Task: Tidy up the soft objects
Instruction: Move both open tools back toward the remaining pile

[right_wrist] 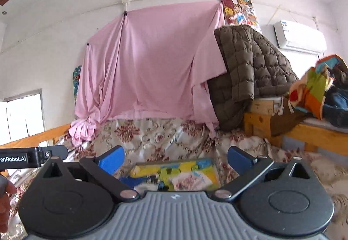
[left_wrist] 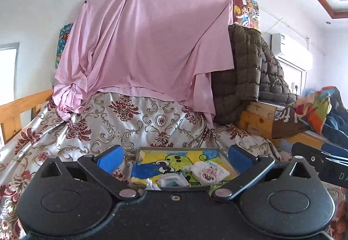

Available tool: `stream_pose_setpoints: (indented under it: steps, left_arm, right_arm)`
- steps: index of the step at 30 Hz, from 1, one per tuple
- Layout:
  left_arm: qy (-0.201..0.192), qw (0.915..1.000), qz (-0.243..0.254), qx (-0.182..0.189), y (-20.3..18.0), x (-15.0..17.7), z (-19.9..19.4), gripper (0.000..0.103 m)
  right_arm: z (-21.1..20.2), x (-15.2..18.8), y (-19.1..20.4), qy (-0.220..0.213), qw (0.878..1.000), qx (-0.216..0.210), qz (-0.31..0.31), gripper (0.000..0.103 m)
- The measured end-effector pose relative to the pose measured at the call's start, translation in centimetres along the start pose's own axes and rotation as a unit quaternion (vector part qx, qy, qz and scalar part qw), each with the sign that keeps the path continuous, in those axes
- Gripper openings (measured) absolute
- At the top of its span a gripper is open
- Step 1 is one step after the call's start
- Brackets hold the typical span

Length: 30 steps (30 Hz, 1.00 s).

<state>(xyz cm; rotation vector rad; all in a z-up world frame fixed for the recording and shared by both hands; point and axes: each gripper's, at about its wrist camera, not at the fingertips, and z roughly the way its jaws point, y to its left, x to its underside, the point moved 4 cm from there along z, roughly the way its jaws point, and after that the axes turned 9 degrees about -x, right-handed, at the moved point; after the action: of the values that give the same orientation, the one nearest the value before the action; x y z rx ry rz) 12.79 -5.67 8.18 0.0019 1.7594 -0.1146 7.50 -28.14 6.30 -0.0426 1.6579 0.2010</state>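
Observation:
A shallow tray [left_wrist: 228, 162] with a yellow, blue and green cartoon lining lies on the floral bedspread [left_wrist: 104, 122]. In it rest a white folded cloth with a pink print [left_wrist: 208, 172] and a small white-and-teal bundle [left_wrist: 173, 181]. My left gripper [left_wrist: 176, 156] is open just before the tray, blue pads wide apart, nothing between them. My right gripper [right_wrist: 176, 157] is open too, over the same tray [right_wrist: 214, 166] with the printed cloth [right_wrist: 191, 181] in it. Part of the right gripper [left_wrist: 322, 161] shows at the left wrist view's right edge.
A pink sheet [left_wrist: 148, 44] hangs from the wall onto the bed. A brown quilted jacket [left_wrist: 250, 74] drapes over a wooden unit [left_wrist: 256, 118] at the right, beside a colourful cloth [left_wrist: 313, 107]. A wooden bed rail [left_wrist: 19, 107] runs along the left. A hand [right_wrist: 5, 196] shows at lower left.

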Motion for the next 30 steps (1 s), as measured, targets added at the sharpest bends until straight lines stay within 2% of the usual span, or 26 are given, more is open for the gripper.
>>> stream_pose_setpoints:
  steps: [5,11,14,18,20,25,30]
  left_arm:
    - [0.014,0.9998,0.015,0.003,0.9,2.2,-2.0,0.102]
    - [0.042,0.999,0.008,0.014,2.8,6.3,-3.5,0.102]
    - [0.08,0.9966,0.02,0.011,2.9,8.3,-3.4,0.102]
    - [0.076,0.9951,0.063,-0.007,2.6,8.5,-3.6,0.102]
    - [0.081,0.9949,0.06,-0.01,2.8,8.4,-3.6,0.102]
    - [0.127,0.9913,0.029,-0.021,4.0,8.8,-3.1,0.102]
    - [0.143,0.9889,0.022,-0.034,4.4,9.0,-2.6,0.102]
  right_arm:
    - [-2.3,1.8,0.8,0.027,1.0,0.01,0.0,0.103]
    - [-4.2,3.1,1.3,0.041,0.998,0.05,0.012,0.103]
    - [-4.4,3.7,1.6,0.057,0.996,0.062,0.012,0.103]
    - [-3.9,4.9,1.8,0.102,0.993,0.06,0.021,0.103]
    - [-3.2,5.5,2.1,0.131,0.989,0.064,0.016,0.103]
    - [-1.0,7.4,2.4,0.203,0.976,0.073,0.005,0.103]
    - [-0.3,8.1,2.7,0.229,0.971,0.067,0.003,0.103]
